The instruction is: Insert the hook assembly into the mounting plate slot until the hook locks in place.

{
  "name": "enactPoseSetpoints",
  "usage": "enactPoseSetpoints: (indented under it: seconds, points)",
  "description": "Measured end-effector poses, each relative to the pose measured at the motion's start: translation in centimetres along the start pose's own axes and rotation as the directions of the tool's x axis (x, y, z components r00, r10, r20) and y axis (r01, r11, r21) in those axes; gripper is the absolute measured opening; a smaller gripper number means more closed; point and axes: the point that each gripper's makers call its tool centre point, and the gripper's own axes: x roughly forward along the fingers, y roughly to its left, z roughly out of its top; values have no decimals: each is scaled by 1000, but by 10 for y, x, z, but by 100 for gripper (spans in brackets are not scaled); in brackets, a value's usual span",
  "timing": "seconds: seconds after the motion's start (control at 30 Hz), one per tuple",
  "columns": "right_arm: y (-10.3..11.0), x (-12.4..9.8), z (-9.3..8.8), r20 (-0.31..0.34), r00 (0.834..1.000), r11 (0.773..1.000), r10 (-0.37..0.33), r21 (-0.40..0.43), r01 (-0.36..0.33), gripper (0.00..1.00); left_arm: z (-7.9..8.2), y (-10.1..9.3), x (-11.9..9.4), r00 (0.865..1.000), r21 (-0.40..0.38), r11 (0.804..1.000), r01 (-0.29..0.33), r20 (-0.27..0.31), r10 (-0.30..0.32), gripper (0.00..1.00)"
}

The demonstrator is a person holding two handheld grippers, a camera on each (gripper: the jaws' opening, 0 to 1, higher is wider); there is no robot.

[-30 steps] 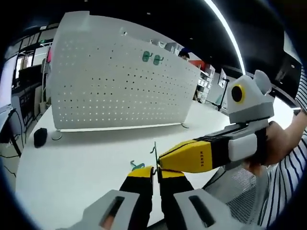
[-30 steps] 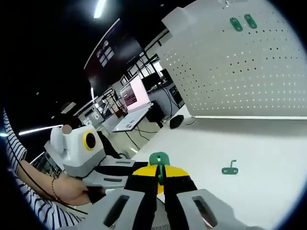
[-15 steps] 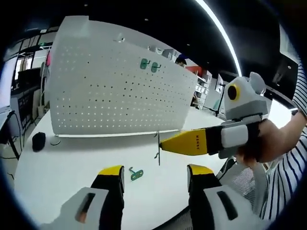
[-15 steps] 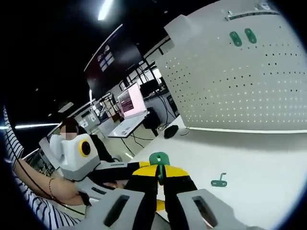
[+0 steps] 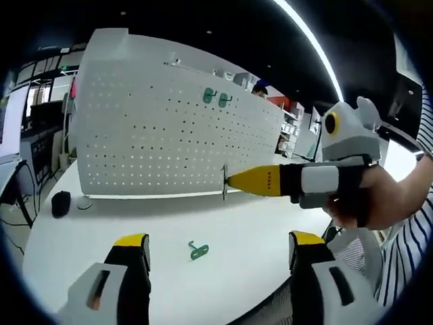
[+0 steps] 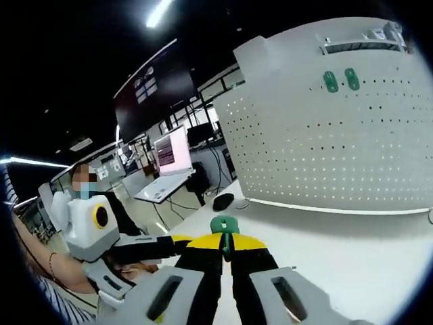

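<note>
Right tool clamped on a green hook; left tool wide open and empty.

The white pegboard (image 5: 169,128) stands upright on the white desk (image 5: 88,237), well ahead of both tools, with two green hooks (image 5: 216,97) seated near its top edge. The right tool (image 6: 226,245) has its jaws closed on a green hook assembly (image 6: 224,225) at the tips. The left tool (image 5: 215,250) has its jaws spread wide, holding nothing. A loose green hook (image 5: 197,251) lies flat on the desk just ahead, between those jaws.
</note>
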Motion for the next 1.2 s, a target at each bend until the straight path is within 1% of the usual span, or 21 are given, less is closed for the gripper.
enactPoseSetpoints:
  seconds: [0.07,0.17,0.3,0.53,0.7,0.77,0.87,0.9,0.93,0.97,1.0,1.03,1.13,1.17,1.2]
  points:
    - [-4,1,7,22,999,1000,-24,-8,24,0,1,0,0,1000,-8,1000,0,8,1,92]
    - [-13,3,16,50,997,998,-62,-23,64,0,2,-2,0,1000,-31,999,8,7,-8,93]
    - [-25,4,25,81,991,993,-108,-34,111,0,5,-2,-1,1000,-43,999,10,24,-9,97]
    - [-53,3,43,130,973,979,-193,-33,199,0,3,-1,0,1000,-48,999,6,13,-6,100]
    - [-77,1,58,162,953,964,-255,-36,264,0,4,-3,0,1000,-68,998,17,22,-15,100]
    - [-87,-1,64,175,944,957,-278,-29,287,0,3,-2,0,1000,-65,998,13,16,-12,100]
    - [-103,-2,74,191,929,944,-318,-23,328,0,3,-2,1,1000,-63,998,14,14,-13,100]
    - [-110,-4,80,209,918,937,-337,-20,348,0,3,-2,1,1000,-61,998,14,13,-13,100]
    - [-114,-4,83,215,915,936,-341,-15,352,0,2,-2,1,1000,-61,998,13,11,-13,100]
    - [-119,-4,88,223,909,932,-353,-7,364,0,2,-2,1,1000,-63,998,13,9,-13,100]
    - [-121,-4,90,227,907,930,-356,-7,367,0,2,-2,1,1000,-63,998,13,9,-13,100]
    - [-127,-5,94,235,900,925,-366,-11,379,0,2,-2,2,1000,-64,998,12,7,-12,100]
    - [-135,-4,102,245,894,921,-374,-12,388,0,1,-1,2,1000,-67,998,11,5,-11,100]
    - [-139,-5,105,253,888,916,-384,-17,401,0,1,-1,2,1000,-68,998,11,4,-11,100]
    - [-142,-5,106,257,885,915,-387,-14,404,0,1,-1,2,1000,-70,997,9,3,-8,100]
